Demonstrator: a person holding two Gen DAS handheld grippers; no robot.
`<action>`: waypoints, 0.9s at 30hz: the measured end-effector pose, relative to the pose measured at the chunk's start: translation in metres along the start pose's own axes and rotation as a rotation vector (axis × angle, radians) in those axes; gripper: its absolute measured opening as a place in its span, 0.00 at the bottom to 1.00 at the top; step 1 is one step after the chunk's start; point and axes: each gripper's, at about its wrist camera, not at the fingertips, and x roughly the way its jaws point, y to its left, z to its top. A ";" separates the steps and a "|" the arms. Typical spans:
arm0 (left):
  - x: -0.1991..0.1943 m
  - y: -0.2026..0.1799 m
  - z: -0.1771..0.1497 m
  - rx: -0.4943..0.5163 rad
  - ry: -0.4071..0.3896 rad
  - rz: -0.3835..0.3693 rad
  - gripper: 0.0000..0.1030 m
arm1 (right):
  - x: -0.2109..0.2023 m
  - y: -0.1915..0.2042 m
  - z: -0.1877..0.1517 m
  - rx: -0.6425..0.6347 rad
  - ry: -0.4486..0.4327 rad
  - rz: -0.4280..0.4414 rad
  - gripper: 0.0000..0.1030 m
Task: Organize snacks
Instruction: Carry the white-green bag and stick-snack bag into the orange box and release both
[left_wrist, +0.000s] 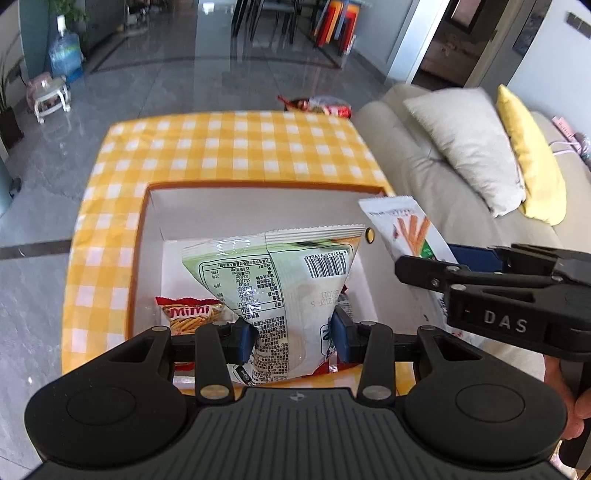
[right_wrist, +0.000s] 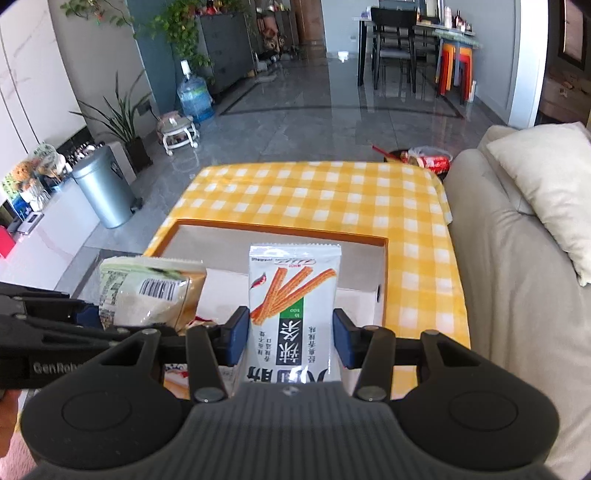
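Note:
My left gripper (left_wrist: 295, 338) is shut on a pale green snack bag (left_wrist: 280, 280), held upright over an open white box with an orange rim (left_wrist: 155, 236). A red "Mimi" stick-snack bag (left_wrist: 192, 312) lies on the box floor, to the left of the held bag. My right gripper (right_wrist: 291, 338) is shut on a white bag printed with orange sticks (right_wrist: 291, 302), above the box's near right part (right_wrist: 382, 280). The two grippers hang side by side: the white bag (left_wrist: 406, 229) shows at the right of the left wrist view, the green bag (right_wrist: 147, 295) at the left of the right wrist view.
The box sits on a table with a yellow checked cloth (left_wrist: 236, 147). A beige sofa with a cream cushion (left_wrist: 469, 147) and a yellow one borders the table's right side. More snack packets (right_wrist: 428, 157) lie beyond the far right corner. A metal bin (right_wrist: 103, 188) stands on the floor at left.

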 end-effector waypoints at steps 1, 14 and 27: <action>0.006 0.001 0.001 -0.004 0.016 0.000 0.45 | 0.007 0.000 0.004 -0.001 0.015 0.000 0.44; 0.079 0.005 0.000 0.087 0.204 0.089 0.45 | 0.106 0.019 -0.020 -0.172 0.285 -0.238 0.44; 0.107 0.005 -0.005 0.102 0.275 0.091 0.45 | 0.144 0.019 -0.025 -0.245 0.429 -0.307 0.45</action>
